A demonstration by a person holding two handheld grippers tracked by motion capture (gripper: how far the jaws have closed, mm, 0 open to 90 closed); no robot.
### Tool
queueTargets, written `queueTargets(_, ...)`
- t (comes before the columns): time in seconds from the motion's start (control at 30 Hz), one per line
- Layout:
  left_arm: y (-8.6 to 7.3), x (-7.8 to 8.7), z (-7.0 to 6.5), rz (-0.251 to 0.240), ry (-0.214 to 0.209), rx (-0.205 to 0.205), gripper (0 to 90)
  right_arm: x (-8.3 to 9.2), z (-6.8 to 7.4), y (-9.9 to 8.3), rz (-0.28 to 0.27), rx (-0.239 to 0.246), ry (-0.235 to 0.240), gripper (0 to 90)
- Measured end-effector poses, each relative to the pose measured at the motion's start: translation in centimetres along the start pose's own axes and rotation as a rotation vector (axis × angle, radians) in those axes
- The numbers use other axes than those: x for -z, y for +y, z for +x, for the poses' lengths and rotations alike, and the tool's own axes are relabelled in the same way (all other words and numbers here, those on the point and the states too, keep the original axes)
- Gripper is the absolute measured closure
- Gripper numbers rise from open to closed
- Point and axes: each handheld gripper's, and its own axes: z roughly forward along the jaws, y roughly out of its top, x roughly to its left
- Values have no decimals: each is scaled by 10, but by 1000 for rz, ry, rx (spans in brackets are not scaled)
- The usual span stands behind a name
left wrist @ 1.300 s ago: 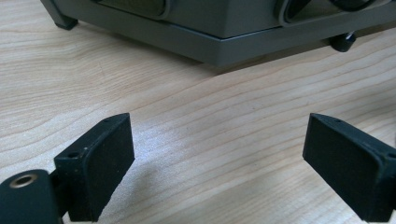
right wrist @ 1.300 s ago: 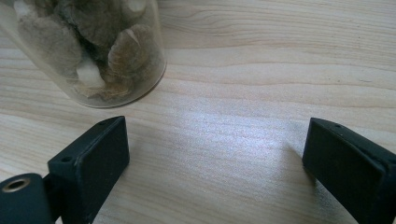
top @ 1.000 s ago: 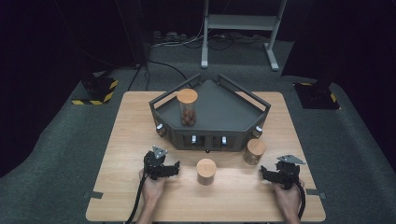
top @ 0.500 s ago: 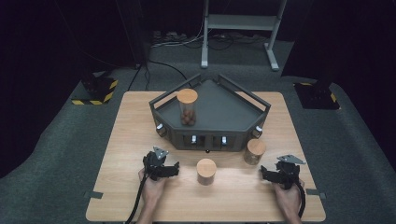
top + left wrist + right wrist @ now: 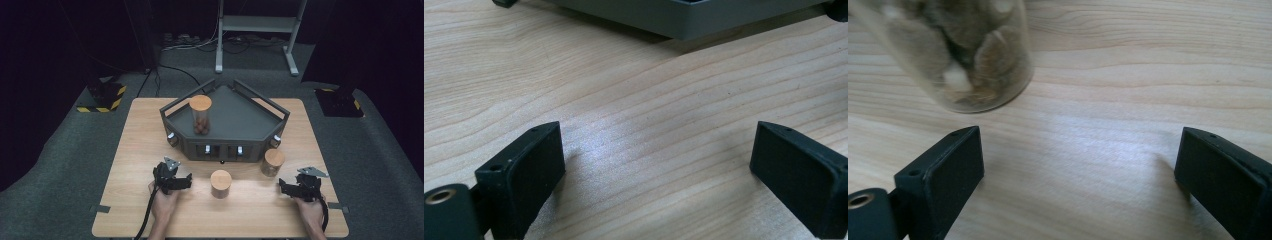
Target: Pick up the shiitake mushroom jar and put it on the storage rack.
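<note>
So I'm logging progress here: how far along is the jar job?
One jar already stands on the dark tray. Nothing is in hand: the left gripper and right gripper both rest open on the table. Two jars remain off the tray, the middle one and the right one.

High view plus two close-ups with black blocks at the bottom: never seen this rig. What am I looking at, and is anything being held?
A person sits at a wooden table with a hand-held gripper in each hand: the left hand-held gripper and the right hand-held gripper. The high view looks down from above. Each close-up comes from a camera riding on one gripper; the black blocks are its jaws. A dark tray stands on the table with one cork-lidded jar on it; two more jars stand in front, a middle jar and a right jar. Both grippers have just been opening, nothing between the jaws. Nothing is held.
</note>
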Motion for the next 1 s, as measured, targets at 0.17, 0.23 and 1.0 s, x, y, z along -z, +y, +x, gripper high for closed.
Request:
queueTargets(0.17, 0, 0, 0, 0, 1, 0, 70, 8, 10, -6, -25, 18, 34, 50)
queueTargets(0.23, 0, 0, 0, 0, 4, 1, 71, 11, 16, -7, -35, 32, 49, 50)
queueTargets(1.0, 0, 0, 0, 0, 4, 1, 71, 17, 85, -8, -29, 160, 309, 63)
